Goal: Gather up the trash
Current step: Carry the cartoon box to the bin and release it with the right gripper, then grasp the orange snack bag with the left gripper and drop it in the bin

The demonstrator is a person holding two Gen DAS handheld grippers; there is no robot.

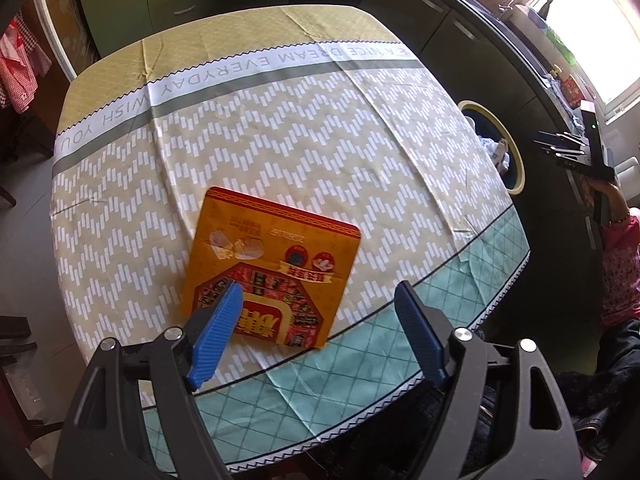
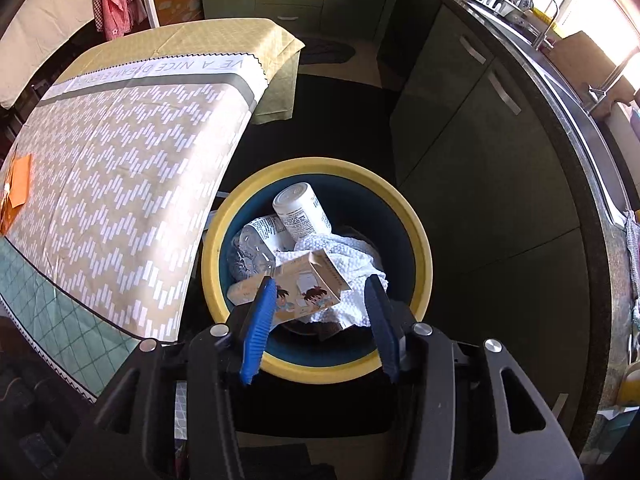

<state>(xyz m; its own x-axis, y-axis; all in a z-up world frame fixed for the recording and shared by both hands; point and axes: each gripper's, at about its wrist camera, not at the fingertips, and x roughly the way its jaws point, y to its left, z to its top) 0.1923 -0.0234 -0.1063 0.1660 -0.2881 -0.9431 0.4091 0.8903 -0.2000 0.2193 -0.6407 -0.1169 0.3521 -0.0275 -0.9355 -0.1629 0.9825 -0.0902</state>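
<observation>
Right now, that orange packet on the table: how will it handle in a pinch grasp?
The orange packet lies flat on the tablecloth, so probably thin, light and floppy. Its glossy printed face may be slippery. The open left gripper likely needs an edge to pinch.

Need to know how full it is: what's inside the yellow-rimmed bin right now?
In the bin: a white bottle, a crumpled white towel, a cartoon-printed carton on top, and a printed wrapper. Anything beneath them is covered.
</observation>
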